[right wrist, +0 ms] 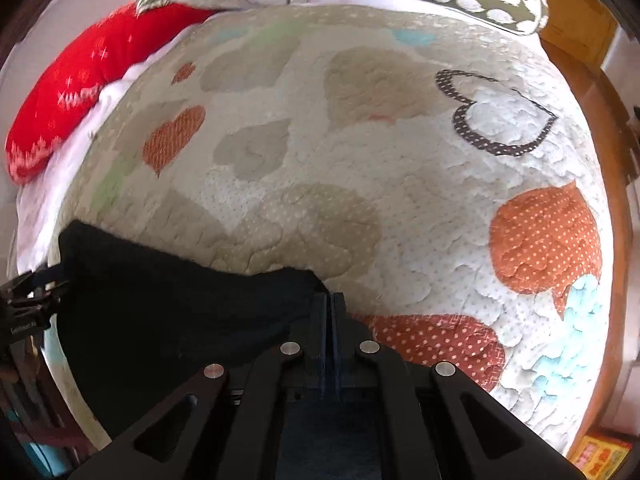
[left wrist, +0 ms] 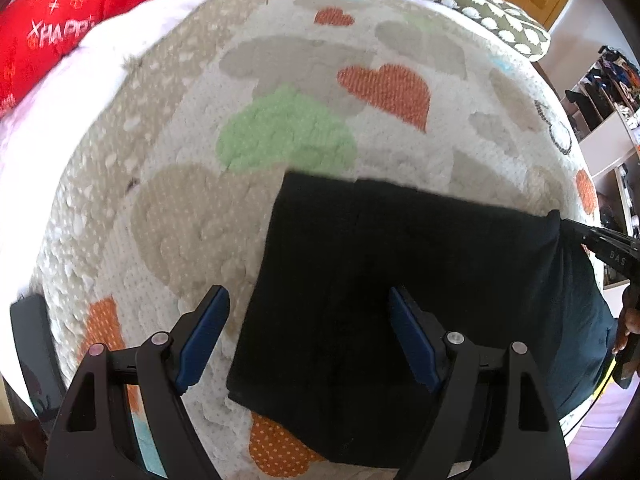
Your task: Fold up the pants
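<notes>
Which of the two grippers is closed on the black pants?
The right gripper: its fingers are pressed together on a corner of the black pants. The left gripper is wide open above the pants and holds nothing.

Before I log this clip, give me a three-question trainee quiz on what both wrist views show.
1. True or false: the left tongs are shut on the black pants.
2. Which tongs pinch the pants' corner? A) left B) right C) neither
3. Fill in: the pants lie on a quilt patterned with ____.

Key: 1 false, they are open above the pants. 2 B. 3 hearts.
</notes>
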